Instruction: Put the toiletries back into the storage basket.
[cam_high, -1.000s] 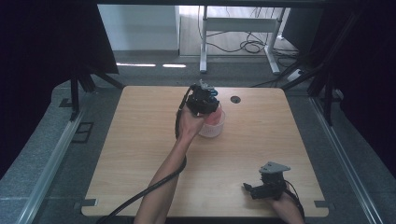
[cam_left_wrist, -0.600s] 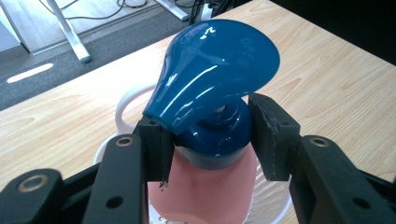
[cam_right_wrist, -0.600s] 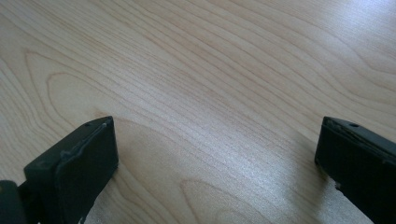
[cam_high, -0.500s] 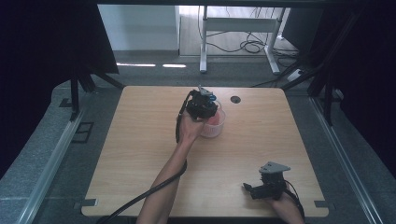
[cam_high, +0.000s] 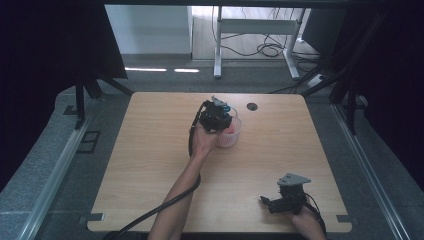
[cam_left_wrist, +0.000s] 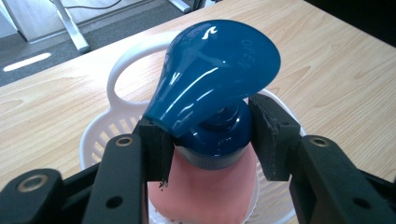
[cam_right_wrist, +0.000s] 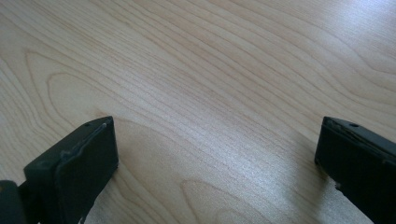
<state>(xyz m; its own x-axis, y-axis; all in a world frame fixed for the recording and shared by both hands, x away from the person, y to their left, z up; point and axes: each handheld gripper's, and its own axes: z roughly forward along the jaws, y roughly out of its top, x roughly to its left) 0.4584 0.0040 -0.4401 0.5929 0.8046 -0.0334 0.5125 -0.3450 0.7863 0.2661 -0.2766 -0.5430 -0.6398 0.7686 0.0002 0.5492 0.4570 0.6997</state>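
Bottle (cam_left_wrist: 205, 186), pink with a blue pump top (cam_left_wrist: 212, 79), sits inside the white basket (cam_left_wrist: 126, 65) near the far middle of the wooden table (cam_high: 150, 165). My left gripper (cam_left_wrist: 212, 140) squeezes its blue cap from both sides. My right gripper (cam_right_wrist: 215, 154) rests near the table's front corner, jaws wide apart, holding nothing.
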